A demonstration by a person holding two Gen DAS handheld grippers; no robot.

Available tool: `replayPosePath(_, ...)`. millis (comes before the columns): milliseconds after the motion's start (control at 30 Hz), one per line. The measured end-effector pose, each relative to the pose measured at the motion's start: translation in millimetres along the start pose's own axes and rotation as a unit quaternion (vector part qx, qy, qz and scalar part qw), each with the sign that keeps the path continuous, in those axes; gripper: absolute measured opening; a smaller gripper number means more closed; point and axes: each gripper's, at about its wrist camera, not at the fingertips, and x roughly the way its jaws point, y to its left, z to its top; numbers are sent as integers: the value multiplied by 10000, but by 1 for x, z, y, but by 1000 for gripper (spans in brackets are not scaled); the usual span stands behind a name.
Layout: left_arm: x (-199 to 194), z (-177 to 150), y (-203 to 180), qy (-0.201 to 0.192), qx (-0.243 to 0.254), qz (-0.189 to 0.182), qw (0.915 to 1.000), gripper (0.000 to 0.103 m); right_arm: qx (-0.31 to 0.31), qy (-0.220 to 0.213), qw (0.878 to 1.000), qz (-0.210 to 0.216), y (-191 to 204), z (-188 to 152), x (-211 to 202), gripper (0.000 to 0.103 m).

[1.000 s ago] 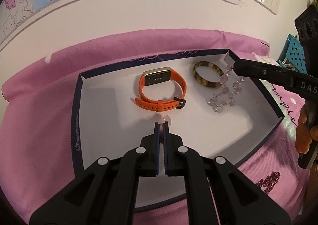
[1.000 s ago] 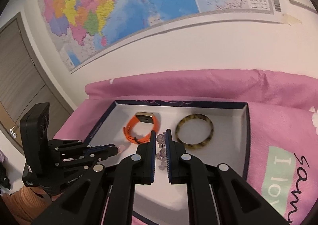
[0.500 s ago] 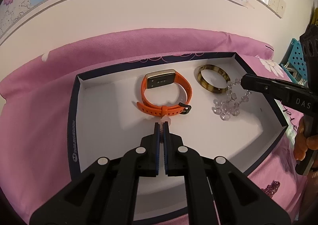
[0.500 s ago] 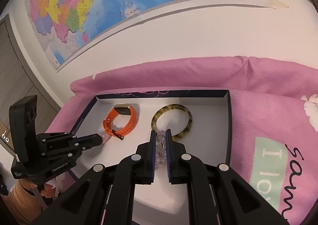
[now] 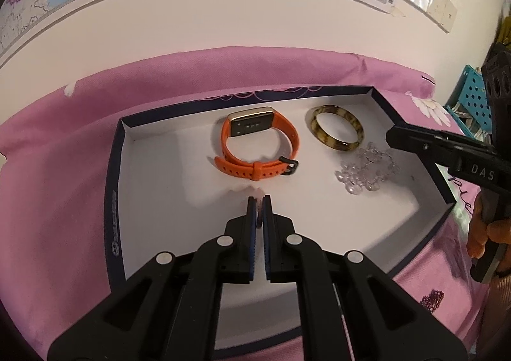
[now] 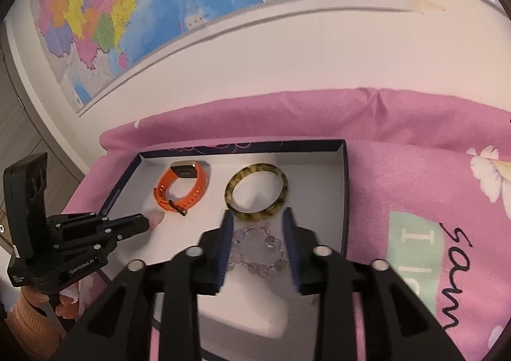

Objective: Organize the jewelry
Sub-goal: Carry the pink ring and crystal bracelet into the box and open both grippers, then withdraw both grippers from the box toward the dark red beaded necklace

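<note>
Shallow white box (image 5: 153, 176) on pink cloth (image 5: 64, 144). In box: orange watch (image 5: 260, 145), brown bangle (image 5: 337, 132), clear bead bracelet (image 6: 257, 249) lying loose just beside bangle. Right gripper (image 6: 257, 227) jaws opening, bracelet between them, not pressed. Left gripper (image 5: 259, 204) jaws closed on small pale pink item (image 6: 156, 219), near watch.

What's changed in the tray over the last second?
The right gripper has let go of the clear bead bracelet; its jaws are opening and the beads lie on the tray floor beside the tortoiseshell bangle. The orange watch and bangle stayed put; the left gripper stays shut on something small and pale.
</note>
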Motion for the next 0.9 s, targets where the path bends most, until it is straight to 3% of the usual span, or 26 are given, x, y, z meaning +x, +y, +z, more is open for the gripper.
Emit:
replayPosePath(200,-3,-3,-6,-53,103,-15,9999,16,-133,-86,9997,168,11,-5,-16,43)
replayPosePath(333,-15,-5,-9,-257,133,4,9996,36,-330,-206,9989,247,25,-10,-29,56)
replayPosePath(500,-37,-11,-9,-508,145,112,9985,43,-596,-362,9965,453,42,-21,-49,70)
replayPosePath(633,-63,-23,-8,-771,126,216,9967,61,-736,-394,9947,595,51,-36,-64,84)
replayPosePath(700,-76,-31,-8,-849,75,235,9961,70,-819,-383,9940,619,53,-43,-70,87)
replayPosePath(900,-101,-65,-7,-978,38,376,9945,74,-1116,-7,9926,480,56,-73,-76,88)
